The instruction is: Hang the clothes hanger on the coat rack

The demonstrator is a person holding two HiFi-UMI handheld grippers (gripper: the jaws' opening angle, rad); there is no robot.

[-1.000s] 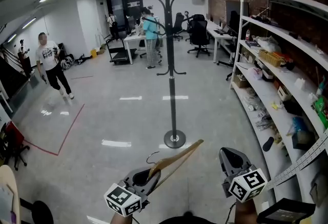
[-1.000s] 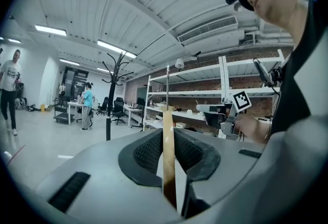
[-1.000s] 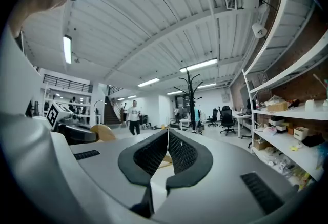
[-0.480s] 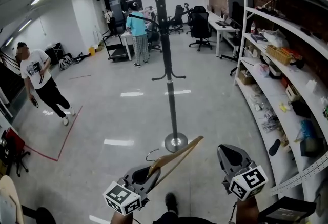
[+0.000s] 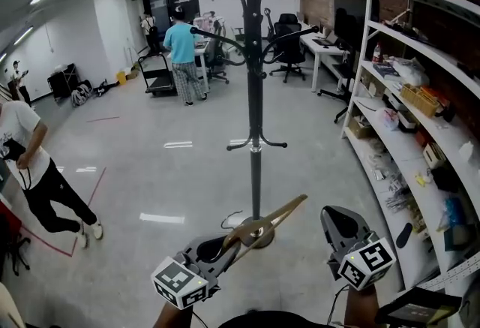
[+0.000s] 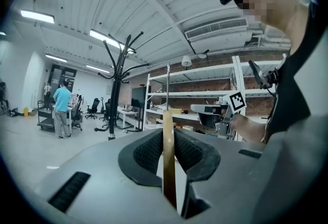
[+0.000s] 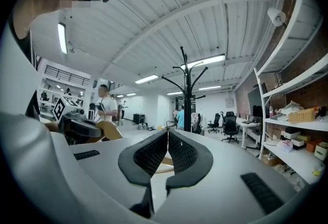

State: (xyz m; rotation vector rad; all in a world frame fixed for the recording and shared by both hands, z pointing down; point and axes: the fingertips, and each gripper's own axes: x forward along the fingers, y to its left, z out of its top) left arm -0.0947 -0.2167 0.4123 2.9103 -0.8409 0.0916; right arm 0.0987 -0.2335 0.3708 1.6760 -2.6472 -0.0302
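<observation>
My left claw is clamped on the wooden hanger. The wood stands edge-on between the pads, and the wire hook sits low beside the jaws. My right claw is pressed together on nothing. The coat rack stands just ahead, its arms well above the hanger. I judge I should lift high, turn the hook toward one arm and settle it on before letting go.

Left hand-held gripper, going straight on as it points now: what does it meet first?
Likely the white shelving, not the coat rack, which stands left of that line. The left hand-held gripper is shut on the hanger; depth is unclear.
</observation>
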